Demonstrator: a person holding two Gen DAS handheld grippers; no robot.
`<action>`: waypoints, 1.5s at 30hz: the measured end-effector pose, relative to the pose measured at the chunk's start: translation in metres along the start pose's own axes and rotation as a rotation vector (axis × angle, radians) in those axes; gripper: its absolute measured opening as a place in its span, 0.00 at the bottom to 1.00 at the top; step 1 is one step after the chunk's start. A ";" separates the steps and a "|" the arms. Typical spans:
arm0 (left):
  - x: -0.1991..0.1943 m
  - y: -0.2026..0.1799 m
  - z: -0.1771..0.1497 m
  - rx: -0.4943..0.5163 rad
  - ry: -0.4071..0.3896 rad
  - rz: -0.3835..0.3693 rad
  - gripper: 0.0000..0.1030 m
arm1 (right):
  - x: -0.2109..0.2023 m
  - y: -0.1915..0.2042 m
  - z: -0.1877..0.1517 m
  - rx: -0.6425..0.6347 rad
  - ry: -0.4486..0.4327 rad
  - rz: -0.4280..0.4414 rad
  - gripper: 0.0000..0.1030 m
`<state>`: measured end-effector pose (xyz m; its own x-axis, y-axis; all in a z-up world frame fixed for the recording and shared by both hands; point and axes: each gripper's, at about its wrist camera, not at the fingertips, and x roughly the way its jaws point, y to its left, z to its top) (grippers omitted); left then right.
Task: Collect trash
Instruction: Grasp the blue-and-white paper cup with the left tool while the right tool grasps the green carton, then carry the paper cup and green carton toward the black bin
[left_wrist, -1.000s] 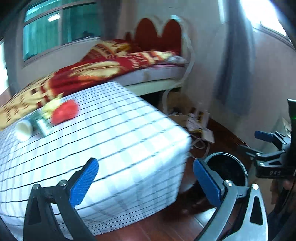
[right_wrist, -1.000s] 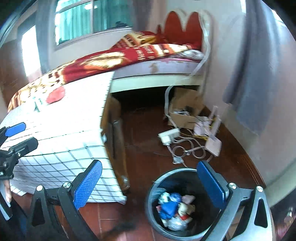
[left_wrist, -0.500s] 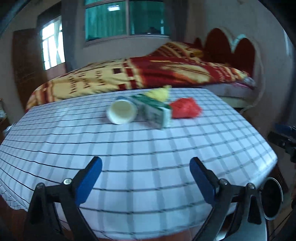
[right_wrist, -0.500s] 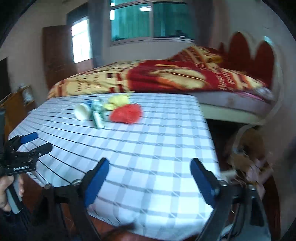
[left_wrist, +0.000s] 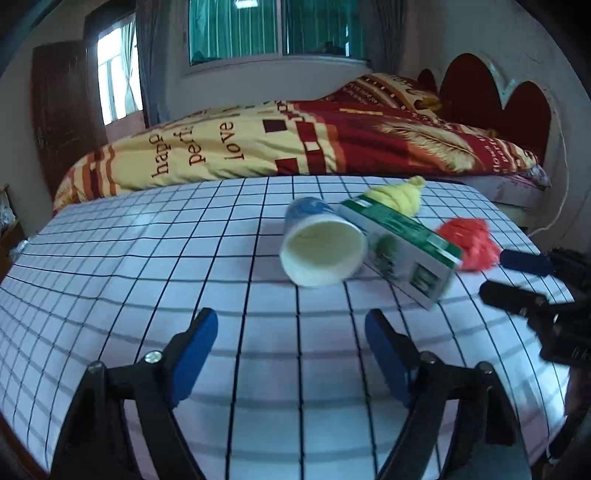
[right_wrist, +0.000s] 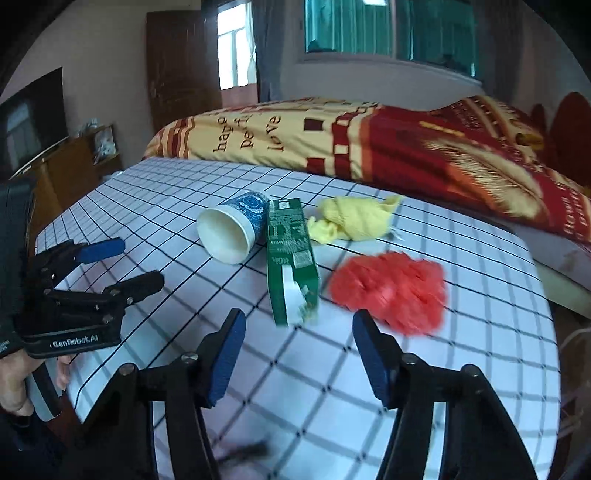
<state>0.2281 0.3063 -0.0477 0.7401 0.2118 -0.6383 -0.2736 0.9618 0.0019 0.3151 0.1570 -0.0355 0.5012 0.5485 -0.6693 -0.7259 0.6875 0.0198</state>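
On the checked tablecloth (left_wrist: 147, 258) lie a tipped paper cup (left_wrist: 321, 251), a green carton (left_wrist: 402, 243), a yellow crumpled wad (left_wrist: 397, 195) and a red crumpled wad (left_wrist: 469, 242). My left gripper (left_wrist: 291, 347) is open and empty, just short of the cup. My right gripper (right_wrist: 295, 343) is open and empty, its jaws in front of the carton (right_wrist: 291, 254) and the red wad (right_wrist: 388, 291). The cup (right_wrist: 231, 230) and the yellow wad (right_wrist: 351, 219) lie beyond. Each gripper shows in the other's view: the right one (left_wrist: 524, 277), the left one (right_wrist: 110, 262).
A bed with a red and yellow blanket (left_wrist: 295, 140) stands right behind the table, its red headboard (left_wrist: 495, 92) at the right. A dark wooden cabinet (right_wrist: 66, 162) and a wardrobe (right_wrist: 177, 66) stand at the left. The table's right edge (right_wrist: 546, 302) drops to the floor.
Both grippers swung from the bin on the floor up to the tabletop and moved closer to the trash pile. Both stay open and empty.
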 end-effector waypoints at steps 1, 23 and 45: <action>0.008 0.003 0.005 -0.003 0.006 -0.005 0.75 | 0.011 0.000 0.005 -0.003 0.007 0.006 0.60; 0.038 0.009 0.032 -0.019 0.035 -0.169 0.04 | 0.061 -0.001 0.034 -0.041 0.014 0.028 0.38; -0.089 -0.080 -0.006 0.042 -0.095 -0.289 0.04 | -0.122 -0.029 -0.042 0.095 -0.119 -0.103 0.38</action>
<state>0.1803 0.2091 0.0044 0.8384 -0.0578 -0.5420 -0.0196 0.9905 -0.1359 0.2553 0.0501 0.0145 0.6266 0.5214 -0.5792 -0.6230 0.7817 0.0296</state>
